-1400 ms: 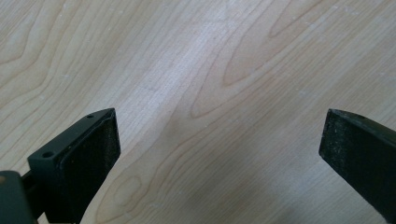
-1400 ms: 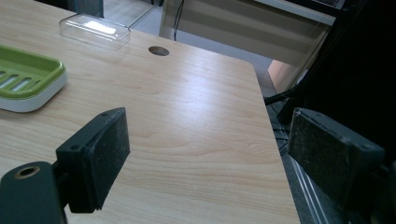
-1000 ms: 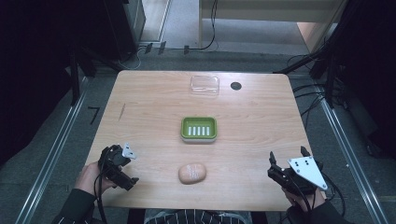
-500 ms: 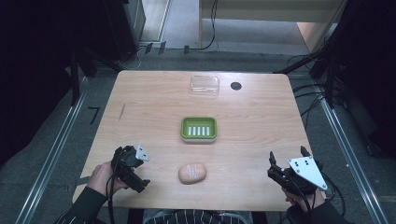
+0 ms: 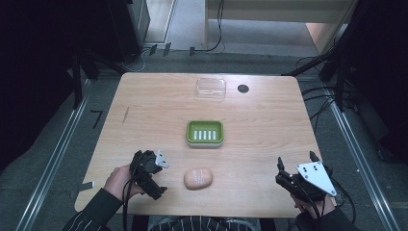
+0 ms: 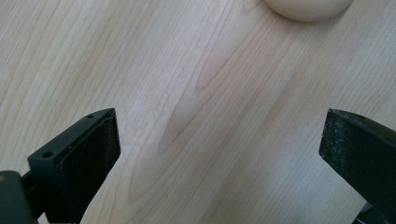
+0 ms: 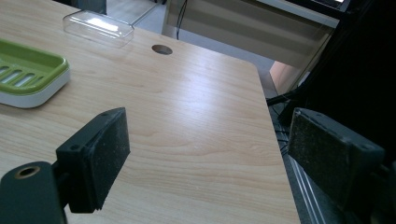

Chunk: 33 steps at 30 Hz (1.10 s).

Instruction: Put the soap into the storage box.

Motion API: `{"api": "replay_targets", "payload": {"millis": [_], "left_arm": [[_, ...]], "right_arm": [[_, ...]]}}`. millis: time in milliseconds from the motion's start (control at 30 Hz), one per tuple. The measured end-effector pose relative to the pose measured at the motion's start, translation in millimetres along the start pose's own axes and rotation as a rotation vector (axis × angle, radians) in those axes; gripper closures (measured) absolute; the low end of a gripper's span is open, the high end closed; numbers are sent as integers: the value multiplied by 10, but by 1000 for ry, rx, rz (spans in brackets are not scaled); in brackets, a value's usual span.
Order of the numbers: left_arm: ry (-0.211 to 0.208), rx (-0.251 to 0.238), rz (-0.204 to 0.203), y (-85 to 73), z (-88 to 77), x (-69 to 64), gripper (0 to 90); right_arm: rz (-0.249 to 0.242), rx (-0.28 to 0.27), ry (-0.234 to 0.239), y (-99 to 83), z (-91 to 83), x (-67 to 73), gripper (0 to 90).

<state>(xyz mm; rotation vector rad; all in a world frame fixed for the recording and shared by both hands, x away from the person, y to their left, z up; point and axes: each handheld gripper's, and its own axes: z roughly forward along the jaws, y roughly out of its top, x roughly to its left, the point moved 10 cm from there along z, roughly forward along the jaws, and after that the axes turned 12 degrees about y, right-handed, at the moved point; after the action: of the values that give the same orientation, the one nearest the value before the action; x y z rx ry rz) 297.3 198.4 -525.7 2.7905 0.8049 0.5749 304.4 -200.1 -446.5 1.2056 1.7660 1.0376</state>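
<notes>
The person's left hand (image 5: 117, 179) is reaching in over the table's (image 5: 159, 101) near edge toward its left corner, pointing the left gripper (image 5: 153, 179) sideways at the soap bar (image 5: 198, 178), which is lying near the middle of that edge; its jaws are gaping wide over bare wood, gripping and touching nothing, with the soap's rounded end (image 6: 308, 9) just ahead of them. The right gripper (image 5: 287, 176) is sitting at the near right corner, jaws likewise spread wide and empty, facing up the table toward the green soap dish (image 5: 205, 133) at the centre and the clear lid (image 5: 211, 88) by the far edge.
</notes>
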Motion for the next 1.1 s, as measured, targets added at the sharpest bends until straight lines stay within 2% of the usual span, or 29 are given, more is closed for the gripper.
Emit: {"api": "replay_targets", "payload": {"millis": [133,267,500,567,800,933,1100], "left_arm": [[-2,-12,9,66,9,-30,0],[-14,-22,27,137,20,-71,0],[-13,-26,60,239,44,-116,0],[-20,-34,75,293,55,-133,0],[-44,-44,78,409,86,-185,0],[-52,-53,91,478,97,-208,0],[-64,-59,95,534,103,-234,0]], "right_arm": [[17,-10,-5,4,-10,-19,136],[-1,2,0,0,5,5,136],[14,-9,-6,6,-10,-16,136],[-1,2,1,1,3,5,136],[16,-4,-4,0,-6,-6,136],[-5,4,2,-3,6,8,136],[7,0,-1,1,1,-2,136]]}}
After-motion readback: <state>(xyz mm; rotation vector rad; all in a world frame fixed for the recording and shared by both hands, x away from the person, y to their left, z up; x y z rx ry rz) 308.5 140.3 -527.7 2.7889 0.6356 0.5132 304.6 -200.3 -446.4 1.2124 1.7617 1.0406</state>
